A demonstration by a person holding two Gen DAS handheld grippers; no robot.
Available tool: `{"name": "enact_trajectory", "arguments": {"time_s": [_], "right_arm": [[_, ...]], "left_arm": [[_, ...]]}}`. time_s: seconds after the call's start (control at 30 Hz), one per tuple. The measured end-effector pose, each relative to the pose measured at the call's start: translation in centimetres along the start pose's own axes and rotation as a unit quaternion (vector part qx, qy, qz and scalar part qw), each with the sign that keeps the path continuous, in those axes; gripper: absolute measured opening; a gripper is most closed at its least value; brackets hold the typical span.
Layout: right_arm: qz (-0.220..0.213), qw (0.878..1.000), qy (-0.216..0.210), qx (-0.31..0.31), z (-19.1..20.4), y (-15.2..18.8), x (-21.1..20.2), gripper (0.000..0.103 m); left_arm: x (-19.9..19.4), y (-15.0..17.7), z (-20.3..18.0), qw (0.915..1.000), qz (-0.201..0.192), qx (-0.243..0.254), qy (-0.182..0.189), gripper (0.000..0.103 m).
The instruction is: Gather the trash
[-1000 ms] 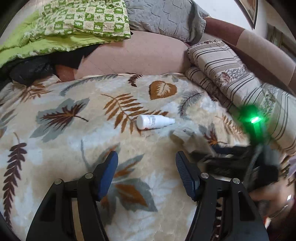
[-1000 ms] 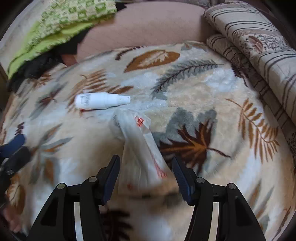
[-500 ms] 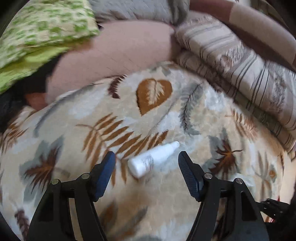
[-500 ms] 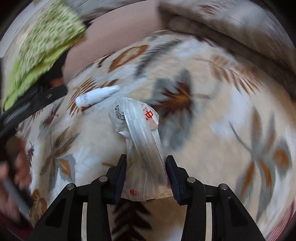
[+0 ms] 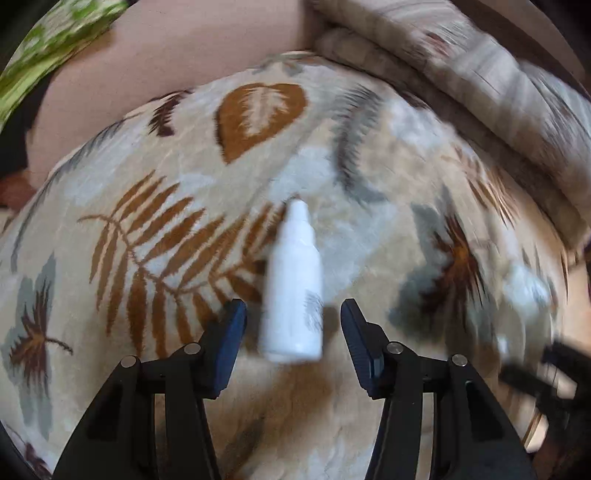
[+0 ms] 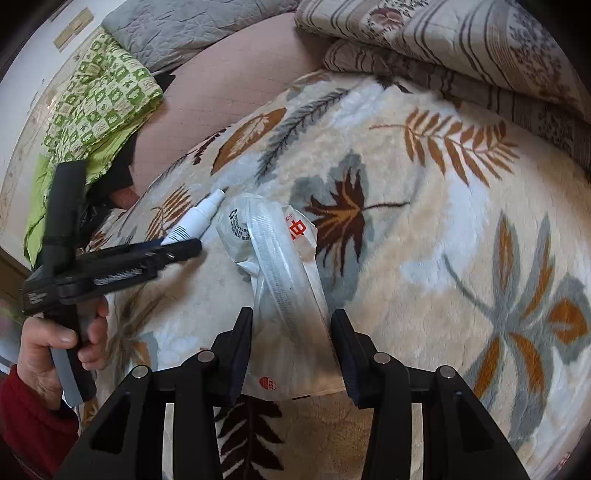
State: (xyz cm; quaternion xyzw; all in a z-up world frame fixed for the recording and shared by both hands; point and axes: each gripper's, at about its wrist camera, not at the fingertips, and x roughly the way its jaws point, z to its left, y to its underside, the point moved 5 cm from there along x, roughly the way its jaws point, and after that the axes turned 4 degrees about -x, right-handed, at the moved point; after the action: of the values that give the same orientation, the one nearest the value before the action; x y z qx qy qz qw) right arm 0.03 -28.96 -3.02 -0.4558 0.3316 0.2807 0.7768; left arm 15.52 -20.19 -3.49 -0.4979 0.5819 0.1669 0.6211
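A small white spray bottle (image 5: pixel 293 288) lies on the leaf-patterned blanket (image 5: pixel 147 206), nozzle pointing away. My left gripper (image 5: pixel 293 332) is open, its jaws either side of the bottle's base with a gap on each side. The bottle (image 6: pixel 195 218) also shows in the right wrist view, with the left gripper (image 6: pixel 184 247) at it. A crumpled clear plastic wrapper (image 6: pixel 284 273) with red print lies on the blanket. My right gripper (image 6: pixel 291 343) has its jaws closed in on the wrapper's near end, touching its sides.
Folded striped quilts (image 6: pixel 461 48) line the far right edge. A green patterned quilt (image 6: pixel 96 99) and a grey one (image 6: pixel 177 29) lie at the far left. A pink sheet (image 6: pixel 229 85) shows beyond the blanket. The person's hand (image 6: pixel 55 343) holds the left gripper.
My left gripper moved in over the bottle, which now sits between its jaws, and the jaws narrowed. My right gripper closed on the wrapper and stays on it.
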Motion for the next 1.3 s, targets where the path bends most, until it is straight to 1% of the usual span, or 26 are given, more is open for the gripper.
{"name": "enact_trajectory", "arguments": {"time_s": [0.07,0.13,0.17,0.2,0.23,0.3,0.33,0.4,0.5,0.63,0.73,0.87,0.93,1.0,1.07,1.13,1.2,1.27,1.3], "right_arm": [[0.000,1.000,-0.001,-0.002,0.3,0.1,-0.1,0.046],[0.000,1.000,0.001,-0.006,0.4,0.2,-0.2,0.046],[-0.001,1.000,0.004,-0.008,0.3,0.3,-0.3,0.046],[-0.002,1.000,0.008,-0.008,0.2,0.2,-0.3,0.046],[-0.002,1.000,0.010,-0.009,0.0,0.2,-0.3,0.046],[-0.002,1.000,0.017,-0.010,-0.2,0.1,-0.2,0.046],[-0.002,1.000,0.021,-0.011,-0.3,0.0,-0.2,0.046],[-0.003,0.999,0.028,-0.015,-0.3,0.0,-0.2,0.046],[-0.005,0.999,0.028,-0.026,0.3,0.2,-0.4,0.046],[-0.017,0.998,0.033,-0.053,1.7,0.8,-1.7,0.046],[-0.032,0.997,0.035,-0.065,2.6,1.5,-3.5,0.046],[-0.055,0.993,0.046,-0.093,3.4,4.1,-5.8,0.046],[-0.062,0.992,0.052,-0.096,3.2,6.0,-6.7,0.046],[-0.058,0.993,0.050,-0.088,3.0,7.4,-7.0,0.046],[-0.065,0.992,0.052,-0.093,3.2,8.1,-7.6,0.046],[-0.079,0.990,0.057,-0.102,3.6,8.5,-8.3,0.046],[-0.093,0.988,0.055,-0.112,4.2,9.0,-9.0,0.046],[-0.099,0.986,0.057,-0.121,4.7,9.5,-9.2,0.046],[-0.101,0.986,0.054,-0.124,5.0,9.7,-9.2,0.046]], "left_arm": [[0.4,-0.8,0.4,0.9994,-0.001,-0.035,0.006,0.052],[0.7,-1.2,0.3,0.9993,-0.005,-0.036,-0.003,0.051],[0.8,-1.2,0.2,0.9994,-0.007,-0.029,-0.018,0.047],[0.8,-1.0,0.0,0.9990,-0.012,-0.022,-0.036,0.036],[0.6,-0.6,-0.2,0.9987,-0.019,-0.014,-0.046,0.031],[0.0,0.1,0.0,0.9985,-0.029,-0.024,-0.040,0.029],[-0.7,0.8,0.2,0.9978,-0.036,-0.041,-0.037,0.029],[-2.1,2.1,0.7,0.9963,-0.051,-0.064,-0.027,0.029],[-5.0,4.7,0.9,0.9922,-0.084,-0.087,-0.030,0.029],[-9.5,8.4,0.1,0.9864,-0.125,-0.097,-0.044,0.029],[-13.3,11.7,-1.4,0.9820,-0.152,-0.099,-0.054,0.029],[-17.1,15.7,-2.7,0.9728,-0.190,-0.108,-0.078,0.029],[-18.3,17.3,-3.2,0.9674,-0.205,-0.117,-0.092,0.029],[-18.9,18.4,-3.7,0.9642,-0.214,-0.119,-0.102,0.029],[-19.6,19.8,-4.1,0.9589,-0.229,-0.115,-0.122,0.029],[-19.9,21.1,-3.9,0.9545,-0.239,-0.122,-0.130,0.029],[-19.7,21.8,-3.6,0.9536,-0.237,-0.124,-0.138,0.029],[-19.4,22.0,-3.0,0.9548,-0.228,-0.129,-0.140,0.029],[-19.4,22.1,-2.7,0.9538,-0.228,-0.136,-0.141,0.029]]}}
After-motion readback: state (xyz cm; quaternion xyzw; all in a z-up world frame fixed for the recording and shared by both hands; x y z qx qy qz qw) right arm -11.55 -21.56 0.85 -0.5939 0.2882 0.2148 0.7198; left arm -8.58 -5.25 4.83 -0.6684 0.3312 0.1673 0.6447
